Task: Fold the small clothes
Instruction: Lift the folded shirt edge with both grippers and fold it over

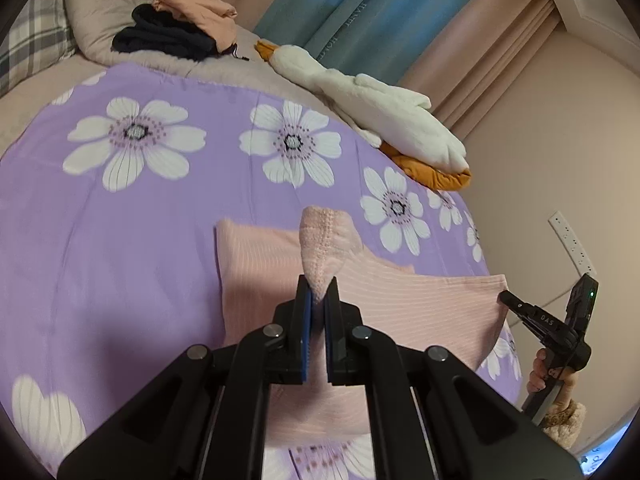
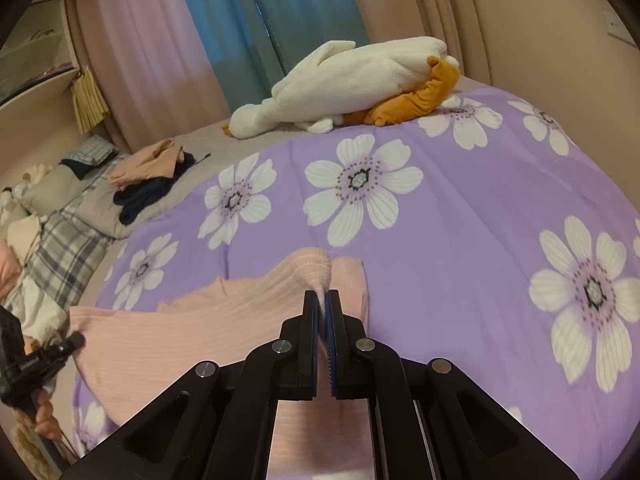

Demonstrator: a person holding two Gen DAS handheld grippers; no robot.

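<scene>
Fingers of the left gripper (image 1: 319, 294) pinch a bunched, knitted corner of the pink garment (image 1: 272, 264), the fabric rising in a small peak just past the tips. Fingers of the right gripper (image 2: 322, 300) pinch another bunched edge of the same garment (image 2: 192, 332) in the same way. Between the two grips the ribbed pink cloth hangs and spreads over the purple flowered bedcover (image 1: 120, 240), partly lifted at both pinched points and lying flat beyond them. Seen from the left wrist, the right gripper (image 1: 505, 299) sits off to the right of the fingers, held by a hand (image 1: 554, 384) in a fuzzy cuff. Farther beyond the fingers a white plush goose (image 2: 352, 80) with orange feet lies on the bed. Farther still, to the left, a peach garment (image 1: 196, 4) rests on a dark one (image 1: 164, 38) against a pillow (image 1: 100, 16), with curtains (image 1: 360, 12) behind.
</scene>
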